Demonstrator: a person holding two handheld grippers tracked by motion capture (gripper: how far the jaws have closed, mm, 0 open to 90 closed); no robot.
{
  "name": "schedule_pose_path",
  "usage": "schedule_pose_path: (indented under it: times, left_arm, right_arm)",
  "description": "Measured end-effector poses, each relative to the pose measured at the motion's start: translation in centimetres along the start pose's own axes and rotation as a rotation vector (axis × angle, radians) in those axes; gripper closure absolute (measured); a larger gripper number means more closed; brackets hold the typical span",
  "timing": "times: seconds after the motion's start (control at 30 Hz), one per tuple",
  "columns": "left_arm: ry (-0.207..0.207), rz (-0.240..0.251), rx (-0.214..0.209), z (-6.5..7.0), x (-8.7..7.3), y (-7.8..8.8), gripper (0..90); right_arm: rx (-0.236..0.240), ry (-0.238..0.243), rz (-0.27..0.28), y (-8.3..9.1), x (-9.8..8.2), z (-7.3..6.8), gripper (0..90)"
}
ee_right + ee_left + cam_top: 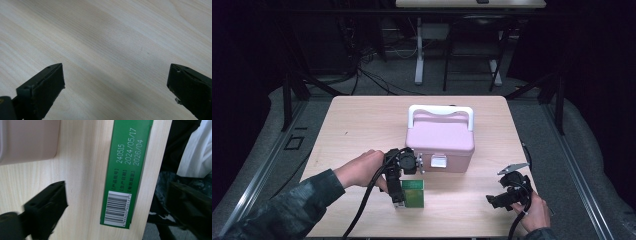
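Observation:
A flat green box [414, 194] lies on the wooden table [362, 125] near its front edge, just in front of a pink case [439, 140] with a white handle [441, 110]. My left gripper [398, 199] points down over the box's left side. In the left gripper view the green box [127, 170], with a printed date and a barcode label, lies between the jaws of the left gripper [117, 190] with a gap on each side, so the gripper is open. My right gripper [494, 200] rests at the front right; the right gripper [115, 75] is open over bare wood.
The pink case has a metal latch [438, 161] on its front, close to my left hand. The table's front edge [147, 220] runs right beside the green box. Beyond the table are a dark floor, cables and another table's legs [418, 65].

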State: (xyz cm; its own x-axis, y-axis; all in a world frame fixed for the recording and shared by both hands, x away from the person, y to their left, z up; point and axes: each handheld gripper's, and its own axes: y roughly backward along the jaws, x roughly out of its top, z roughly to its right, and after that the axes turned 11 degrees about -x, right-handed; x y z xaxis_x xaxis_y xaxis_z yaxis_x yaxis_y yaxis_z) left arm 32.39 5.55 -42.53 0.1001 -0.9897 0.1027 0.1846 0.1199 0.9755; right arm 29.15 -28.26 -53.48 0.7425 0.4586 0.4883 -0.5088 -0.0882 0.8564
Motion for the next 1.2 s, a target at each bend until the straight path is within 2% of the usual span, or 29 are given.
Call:
schedule_pose_path:
  times: [0.13, 0.17, 0.23, 0.4, 0.47, 0.7, 0.93, 1.2]
  left_arm:
    - [-0.005, -0.004, 0.003, 0.1, 0.3, -0.1, 18.4]
    - [-0.006, -0.007, 0.018, 0.1, 0.5, -0.2, 22.0]
    - [-0.011, -0.003, 0.010, 0.1, 0.6, -0.3, 28.8]
    - [-0.016, -0.009, 0.003, 0.1, 0.8, -0.4, 36.6]
    - [-0.020, 0.001, -0.013, 0.0, 0.8, -0.6, 39.2]
    - [-0.028, -0.025, -0.034, -0.1, 1.0, -1.2, 48.6]
    - [-0.038, -0.028, -0.021, -0.1, 1.2, -1.8, 58.2]
    - [-0.043, -0.043, -0.007, 0.1, 1.3, -1.9, 62.3]
  right_arm:
    - [-0.003, -0.001, 0.003, 0.1, 0.0, 0.0, 0.8]
    - [-0.002, 0.000, 0.003, 0.1, 0.0, 0.0, 0.8]
    - [-0.002, -0.002, 0.002, 0.0, 0.0, 0.0, 0.8]
    - [-0.002, -0.003, 0.003, 0.1, 0.0, 0.0, 0.9]
    - [-0.002, -0.002, 0.002, 0.0, 0.0, 0.0, 0.9]
    - [-0.005, 0.000, 0.001, 0.1, 0.0, 0.0, 1.1]
    - [0.003, -0.003, 0.000, 0.1, 0.0, -0.1, 1.4]
    - [0.001, -0.002, -0.001, 0.2, 0.0, -0.1, 1.6]
